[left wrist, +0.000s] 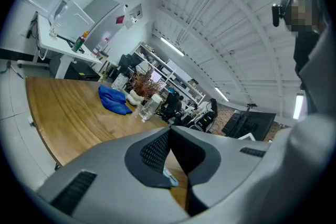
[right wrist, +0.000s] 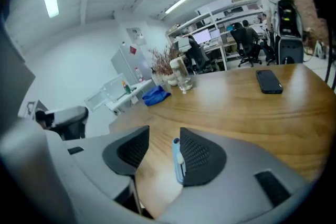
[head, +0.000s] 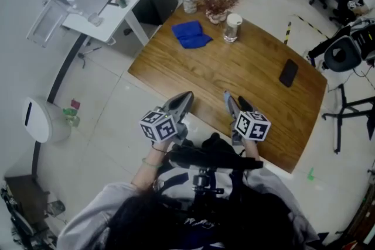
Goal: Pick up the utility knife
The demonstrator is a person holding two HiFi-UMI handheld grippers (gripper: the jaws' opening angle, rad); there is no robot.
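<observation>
The utility knife [right wrist: 177, 160] is a slim light-blue bar that lies along the inner face of my right gripper's [right wrist: 164, 134] right-hand pad. The other pad stands apart from it with a clear gap, so the jaws are open. In the head view the right gripper [head: 234, 101] hovers over the near edge of the wooden table [head: 258, 61], and the knife [head: 228, 103] shows as a pale blue strip on its left side. My left gripper [head: 186, 95] is beside it to the left, fingertips together. In the left gripper view the left gripper [left wrist: 169, 131] holds nothing.
A black phone [head: 288, 72] lies at the table's right. At the far edge are a blue cloth [head: 191, 34], a clear jar [head: 232, 27], a vase of dried twigs [head: 218, 0] and a pump bottle [head: 189, 2]. A white side table [head: 94, 3] stands far left.
</observation>
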